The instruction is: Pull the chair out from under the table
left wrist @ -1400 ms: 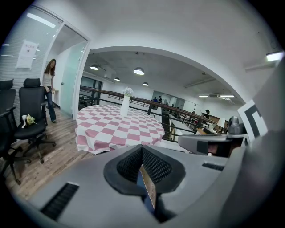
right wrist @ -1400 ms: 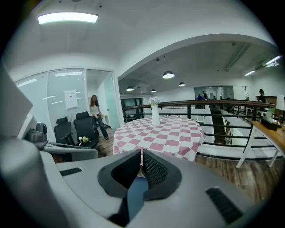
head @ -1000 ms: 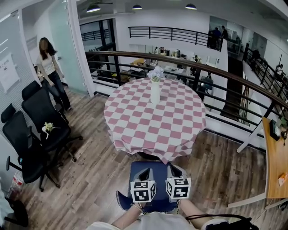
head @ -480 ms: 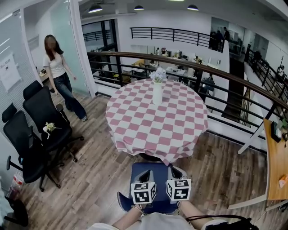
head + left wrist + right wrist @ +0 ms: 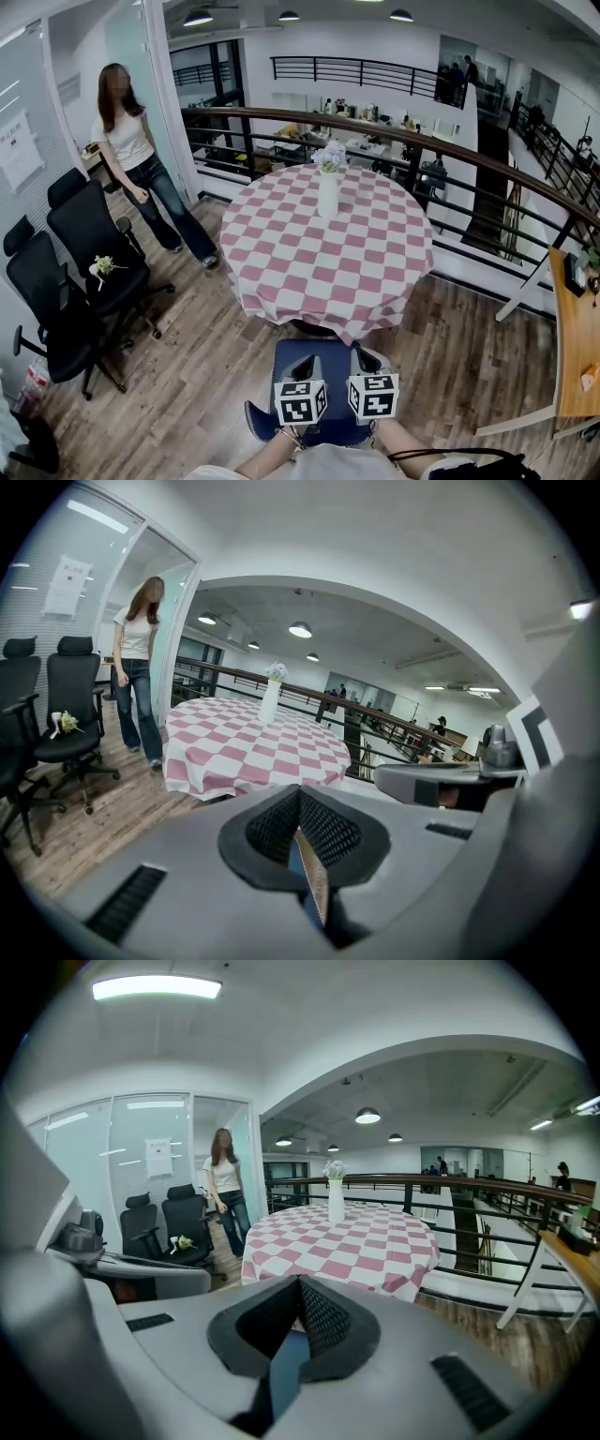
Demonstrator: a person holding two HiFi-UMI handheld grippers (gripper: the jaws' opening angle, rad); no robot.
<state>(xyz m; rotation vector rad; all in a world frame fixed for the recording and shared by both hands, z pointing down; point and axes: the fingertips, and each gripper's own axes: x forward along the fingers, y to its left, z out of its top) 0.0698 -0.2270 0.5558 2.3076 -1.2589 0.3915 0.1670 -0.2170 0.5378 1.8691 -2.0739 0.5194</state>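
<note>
Left tongs [image 5: 302,362] and right tongs [image 5: 362,356] both clamped on back of blue chair [image 5: 333,358] — best drawn straight off the worktop [image 5: 319,267] near edge, hands matched, no twist.

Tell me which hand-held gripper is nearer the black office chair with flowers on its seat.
Left. The left hand-held gripper holds the blue chair on the side toward the black office chair; the right hand-held gripper holds it alongside, farther away.

We see a blue chair [image 5: 324,351] standing upright at the near edge of a round desk [image 5: 328,244] draped in pink-checked cloth.
</note>
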